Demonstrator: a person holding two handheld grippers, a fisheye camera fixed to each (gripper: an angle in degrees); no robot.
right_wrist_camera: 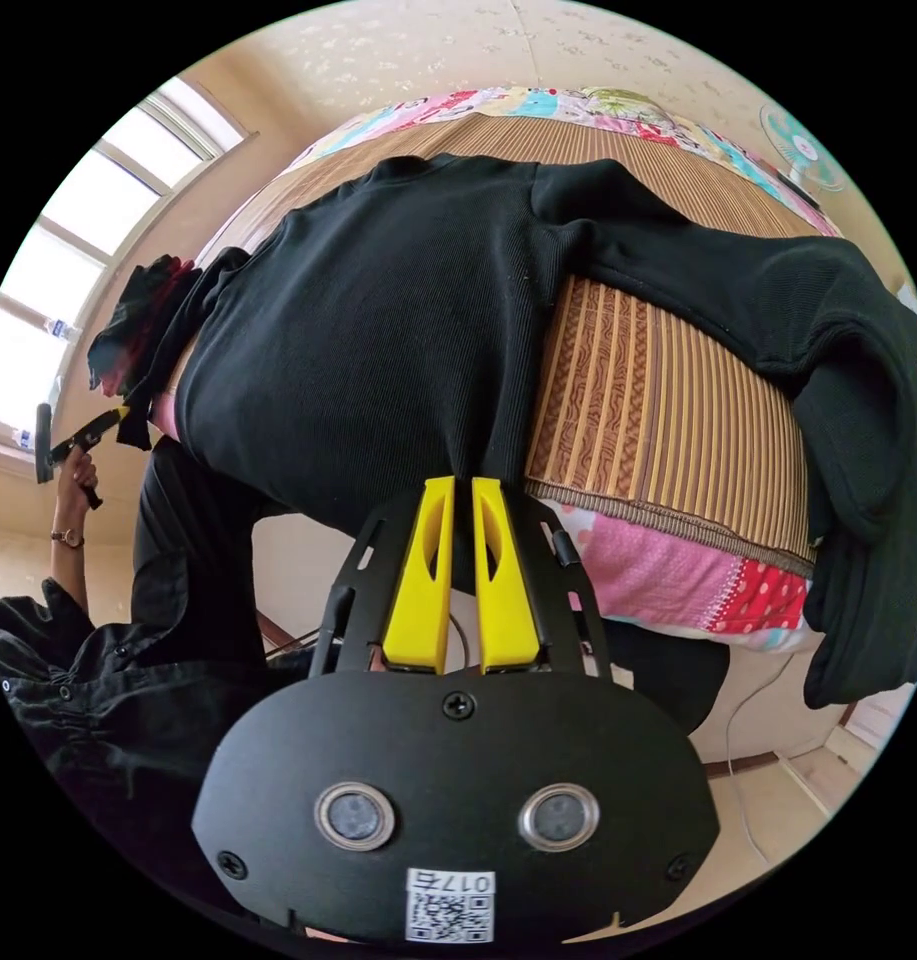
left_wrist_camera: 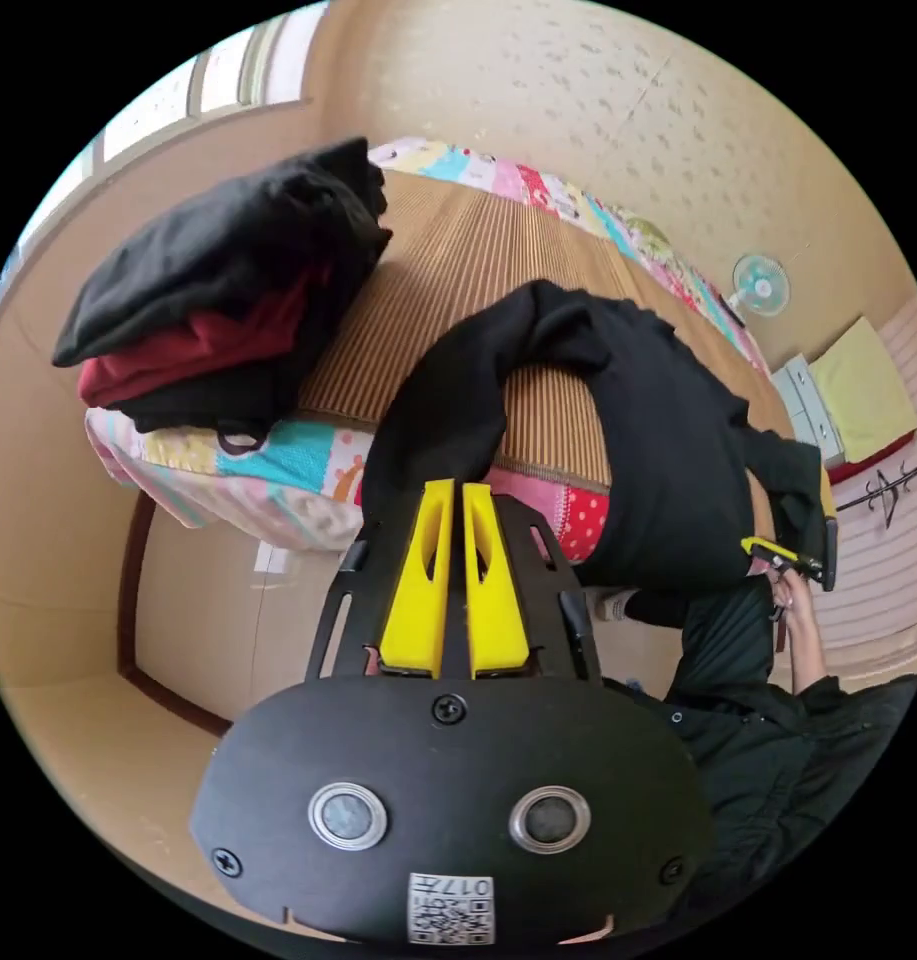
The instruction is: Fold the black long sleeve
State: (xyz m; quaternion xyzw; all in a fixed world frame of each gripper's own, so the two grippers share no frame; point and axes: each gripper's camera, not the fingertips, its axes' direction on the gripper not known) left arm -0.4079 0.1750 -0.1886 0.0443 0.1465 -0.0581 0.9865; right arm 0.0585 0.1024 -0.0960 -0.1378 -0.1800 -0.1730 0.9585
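So the bed (right_wrist_camera: 668,400) takes up most of both views, with a striped woven mat (left_wrist_camera: 458,300) on top and a colourful patchwork quilt (right_wrist_camera: 678,580) showing along its edge. The black long sleeve (right_wrist_camera: 398,330) is draped across the mat and hangs over the near edge. In the right gripper view its body spreads from about 10 o'clock down to the centre, and one sleeve runs off toward 3 o'clock and droops down past the quilt.

The right gripper (right_wrist_camera: 463,490) has its yellow jaws clamped together on the shirt's lower edge, right at the centre of that view, fabric pinched between them. Same deal for the left gripper (left_wrist_camera: 456,495): in the left gripper view its jaws are squeezed onto a bunched part of the shirt, which arcs up from the jaws toward 12 o'clock and then drops down toward 3 o'clock.

Over at 10 o'clock in the left gripper view there's a stack of folded clothes (left_wrist_camera: 218,290), black and red, sitting on the corner of the bed. A small fan (left_wrist_camera: 760,285) shows at 2 o'clock by the wall.
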